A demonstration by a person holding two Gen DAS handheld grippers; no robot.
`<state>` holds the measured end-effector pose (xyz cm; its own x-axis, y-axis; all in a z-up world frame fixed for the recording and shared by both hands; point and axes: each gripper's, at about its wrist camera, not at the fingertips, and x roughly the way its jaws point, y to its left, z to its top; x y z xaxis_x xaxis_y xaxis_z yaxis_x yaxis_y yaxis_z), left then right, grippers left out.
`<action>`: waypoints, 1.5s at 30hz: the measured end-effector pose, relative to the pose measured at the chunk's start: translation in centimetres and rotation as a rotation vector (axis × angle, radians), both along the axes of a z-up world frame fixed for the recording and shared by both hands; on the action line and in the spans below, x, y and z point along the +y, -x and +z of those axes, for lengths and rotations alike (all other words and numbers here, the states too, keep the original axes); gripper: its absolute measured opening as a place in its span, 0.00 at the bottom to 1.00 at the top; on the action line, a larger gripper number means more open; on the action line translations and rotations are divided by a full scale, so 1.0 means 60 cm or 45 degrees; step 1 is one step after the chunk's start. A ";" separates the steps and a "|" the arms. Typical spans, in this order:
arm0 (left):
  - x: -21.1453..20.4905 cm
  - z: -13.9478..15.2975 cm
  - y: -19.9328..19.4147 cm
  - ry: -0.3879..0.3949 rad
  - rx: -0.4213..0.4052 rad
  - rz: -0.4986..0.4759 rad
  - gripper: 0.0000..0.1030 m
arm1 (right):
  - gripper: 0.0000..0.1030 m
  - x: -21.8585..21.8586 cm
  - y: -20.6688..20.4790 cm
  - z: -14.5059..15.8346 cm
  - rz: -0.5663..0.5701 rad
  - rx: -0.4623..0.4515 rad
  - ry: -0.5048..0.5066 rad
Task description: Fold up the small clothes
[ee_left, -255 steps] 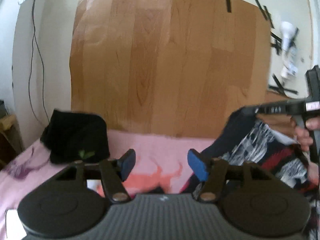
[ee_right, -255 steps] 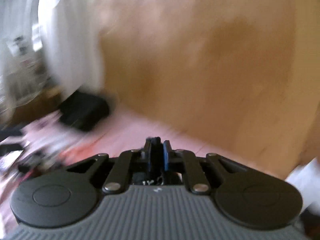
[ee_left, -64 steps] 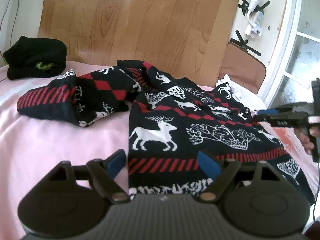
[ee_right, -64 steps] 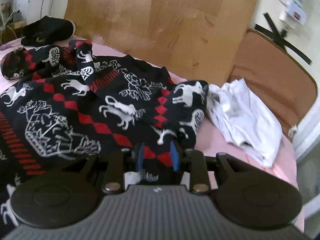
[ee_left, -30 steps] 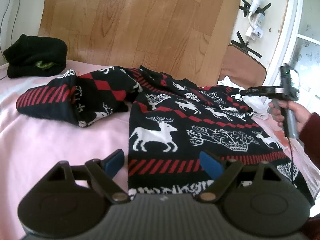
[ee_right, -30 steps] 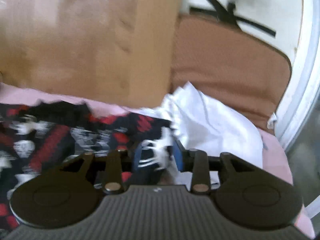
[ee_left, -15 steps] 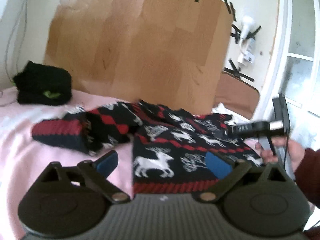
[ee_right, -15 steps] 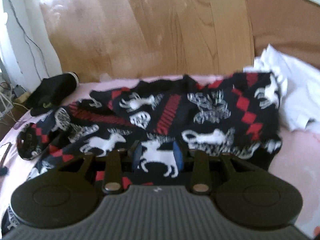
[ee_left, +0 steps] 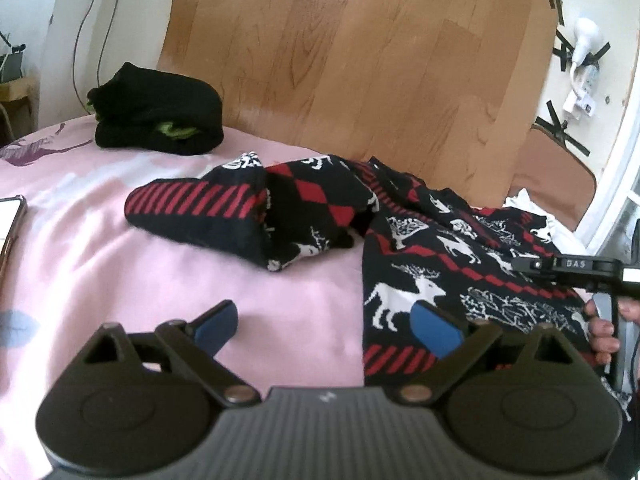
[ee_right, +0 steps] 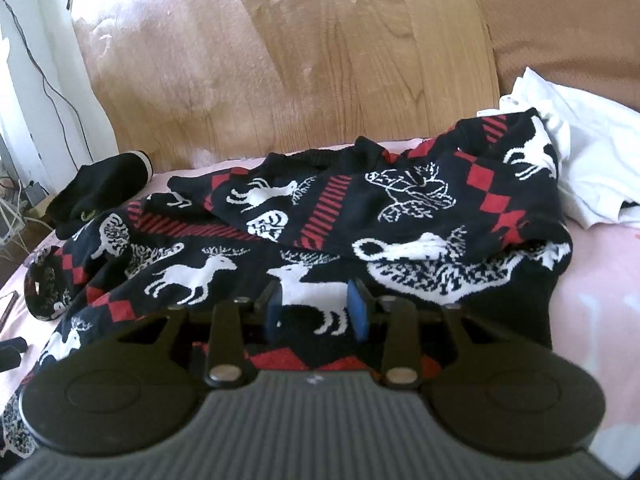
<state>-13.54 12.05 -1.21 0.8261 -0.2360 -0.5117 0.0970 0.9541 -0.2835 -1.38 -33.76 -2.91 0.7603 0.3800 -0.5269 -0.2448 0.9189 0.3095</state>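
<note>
Looking through the left wrist view, the left claw (ee_left: pixel 326 326) hangs over the pink sheet (ee_left: pixel 120 280) with its jaws wide apart. They have just been opening, and nothing is between them. One blue pad (ee_left: pixel 218 326) is over the bare sheet and the other is over the sweater (ee_left: pixel 460 248). The sweater, black with red stripes and white deer, lies from the middle out to 3 o'clock, with a sleeve bunched near the middle. A black bundle (ee_left: pixel 156 120) sits at 10 o'clock by the wood board (ee_left: pixel 360 60). A phone (ee_left: pixel 10 224) peeks in at 9 o'clock. At 3 o'clock a hand (ee_left: pixel 604 328) holds the right claw (ee_left: pixel 524 264) over the sweater.

From the right wrist view, the right claw (ee_right: pixel 316 312) has its jaws partly apart with sweater cloth and a white deer between them. I cannot tell if the pads squeeze it. The sweater (ee_right: pixel 360 216) fills the middle. A white cloth (ee_right: pixel 592 152) lies at 2 o'clock, touching the sweater.
</note>
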 end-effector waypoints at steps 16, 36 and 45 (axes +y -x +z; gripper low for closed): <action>-0.025 0.002 -0.002 -0.122 0.022 0.029 0.94 | 0.38 -0.008 0.001 -0.002 -0.027 0.012 -0.073; -0.026 0.002 -0.003 -0.133 0.025 0.034 0.94 | 0.38 -0.011 0.005 -0.005 -0.056 0.023 -0.142; -0.003 0.012 0.012 -0.116 -0.036 0.056 0.94 | 0.40 0.040 0.017 0.053 0.104 -0.041 -0.100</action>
